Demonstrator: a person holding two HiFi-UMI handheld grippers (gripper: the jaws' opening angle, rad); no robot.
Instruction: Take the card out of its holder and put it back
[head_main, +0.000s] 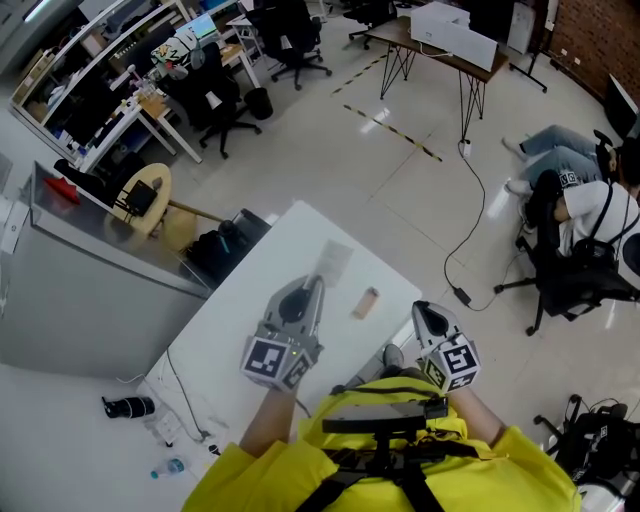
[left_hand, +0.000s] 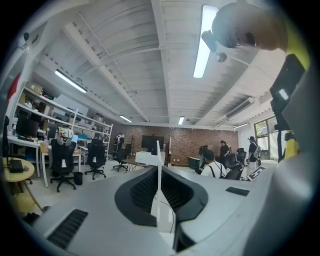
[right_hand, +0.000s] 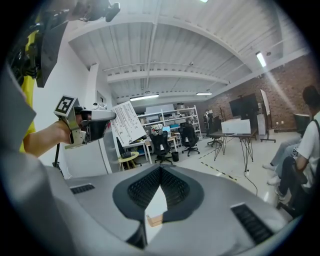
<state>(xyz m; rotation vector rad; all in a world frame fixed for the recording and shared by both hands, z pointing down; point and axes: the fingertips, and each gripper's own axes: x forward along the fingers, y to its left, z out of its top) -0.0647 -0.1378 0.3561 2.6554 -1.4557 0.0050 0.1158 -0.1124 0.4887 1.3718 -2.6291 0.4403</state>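
Note:
My left gripper is raised above the white table, shut on a white card with printed lines. In the left gripper view the card stands edge-on between the closed pads. The right gripper view shows the left gripper from the side with the card sticking out of its tips. The small wooden holder lies on the table to the right of the left gripper, with no card in it. My right gripper hovers by the table's right edge, jaws together on nothing; the holder shows below them.
A person sits on an office chair at the right. A black bag and a round wooden side table stand left of the table. A cable runs across the floor toward a desk.

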